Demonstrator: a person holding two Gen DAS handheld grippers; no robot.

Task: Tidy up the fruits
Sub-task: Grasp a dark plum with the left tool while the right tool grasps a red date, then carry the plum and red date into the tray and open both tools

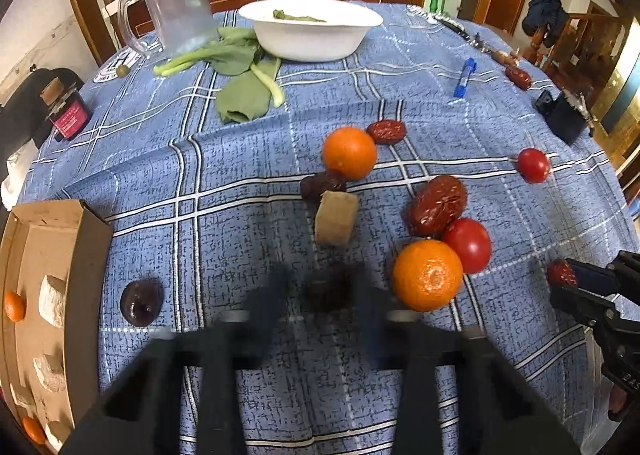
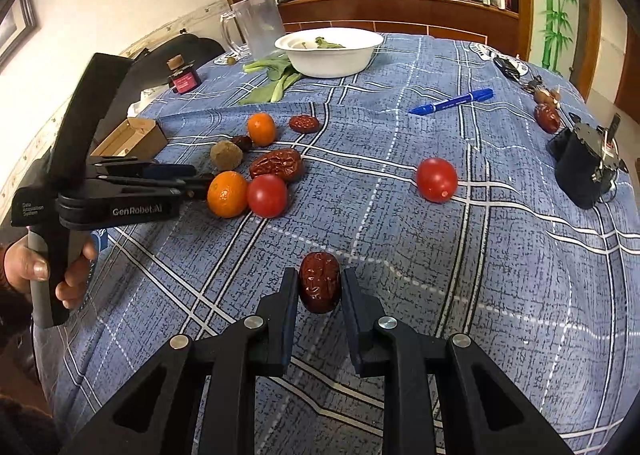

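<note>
My right gripper [image 2: 319, 283] is shut on a red date [image 2: 320, 282] low over the blue checked cloth; it also shows in the left wrist view [image 1: 576, 279]. My left gripper [image 1: 325, 287], blurred, stands around a dark date [image 1: 330, 291], and I cannot tell if it grips it. It shows in the right wrist view [image 2: 196, 185] beside an orange [image 2: 227, 194]. Near it lie two oranges [image 1: 427, 275] [image 1: 349, 153], tomatoes [image 1: 468, 245] [image 1: 533, 165], a big red date [image 1: 438, 205], a tan cube [image 1: 335, 217] and a dark plum [image 1: 140, 303].
A cardboard box [image 1: 92, 239] at the left holds oranges and pale pieces. At the back stand a white bowl [image 1: 312, 43], greens [image 1: 236, 71], a clear jug [image 1: 176, 3] and a small bottle [image 1: 68, 111]. A blue pen [image 2: 452, 101] and a black device [image 2: 584, 167] lie right.
</note>
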